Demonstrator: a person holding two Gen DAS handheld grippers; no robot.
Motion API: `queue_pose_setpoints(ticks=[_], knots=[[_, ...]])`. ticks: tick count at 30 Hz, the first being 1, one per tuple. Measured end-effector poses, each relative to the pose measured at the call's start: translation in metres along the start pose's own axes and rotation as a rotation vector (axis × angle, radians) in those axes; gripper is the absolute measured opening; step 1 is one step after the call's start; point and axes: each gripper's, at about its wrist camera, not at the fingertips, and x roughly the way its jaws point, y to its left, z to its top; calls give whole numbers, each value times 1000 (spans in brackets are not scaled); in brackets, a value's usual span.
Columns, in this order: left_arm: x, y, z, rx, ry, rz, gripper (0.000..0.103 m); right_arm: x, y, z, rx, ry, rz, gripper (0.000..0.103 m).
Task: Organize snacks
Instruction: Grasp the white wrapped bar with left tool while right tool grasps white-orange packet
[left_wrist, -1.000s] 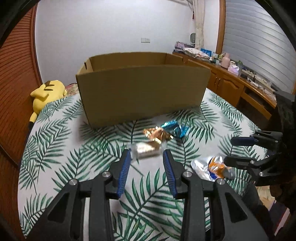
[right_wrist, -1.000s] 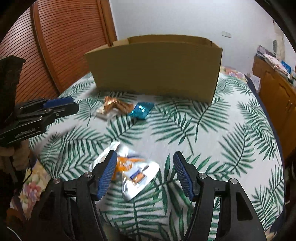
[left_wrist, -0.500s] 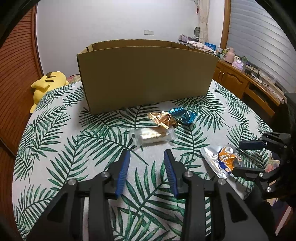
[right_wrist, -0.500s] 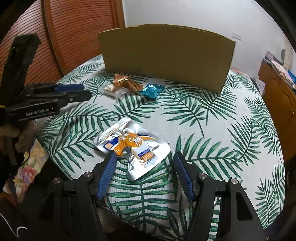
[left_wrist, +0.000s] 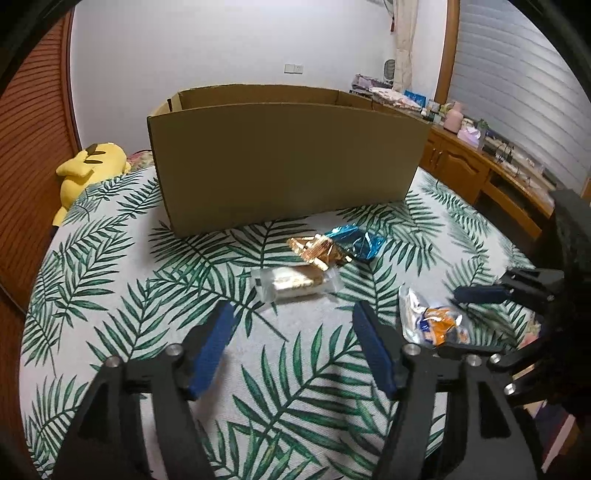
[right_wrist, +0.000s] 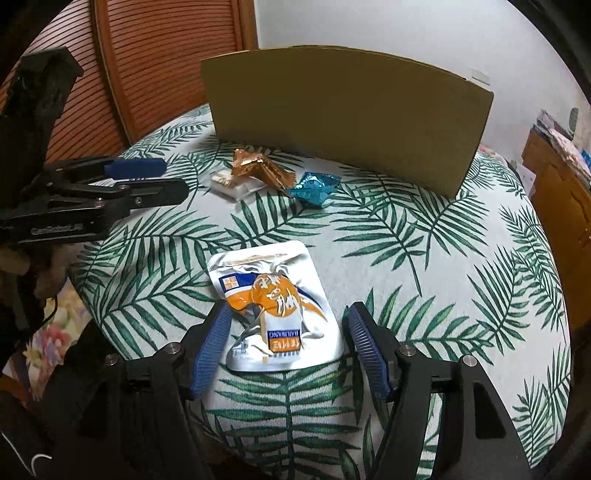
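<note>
An open cardboard box (left_wrist: 284, 162) stands at the back of the leaf-print table (left_wrist: 110, 280). In front of it lie a clear-wrapped snack (left_wrist: 291, 284), a gold wrapper (left_wrist: 314, 249) and a blue wrapper (left_wrist: 352, 240). My left gripper (left_wrist: 291, 343) is open and empty, just short of the clear snack. A silver and orange pouch (right_wrist: 273, 299) lies nearer the table edge. My right gripper (right_wrist: 286, 343) is open, its fingers on either side of the pouch's near end. The box (right_wrist: 351, 110), gold wrapper (right_wrist: 258, 168) and blue wrapper (right_wrist: 314, 186) also show in the right wrist view.
A yellow plush toy (left_wrist: 86, 166) lies past the table's far left edge. Wooden cabinets (left_wrist: 476, 173) with clutter run along the right wall. A slatted wooden door (right_wrist: 155, 62) is on the left. The table's near edge (right_wrist: 258, 458) is close under my right gripper.
My left gripper has opened wider and pulled back from the clear snack. My right gripper has moved forward, so the pouch now lies between its fingers.
</note>
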Motion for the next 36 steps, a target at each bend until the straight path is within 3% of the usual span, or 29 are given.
queue_pose_setpoints(ticks=[10,17,31,36], knots=[[10,-11,14,27,13,5,68,9,2,6,-16,3,6,70],[33,-15,21,51,68,9,68,13,2,8,-29,-14,-29,70],[62,-8,25,20,142,41,68,13,1,3,-20,-61,-37,72],[62,-7,23,21,134,43,68,11,1,1,-22,-70,-35,72]])
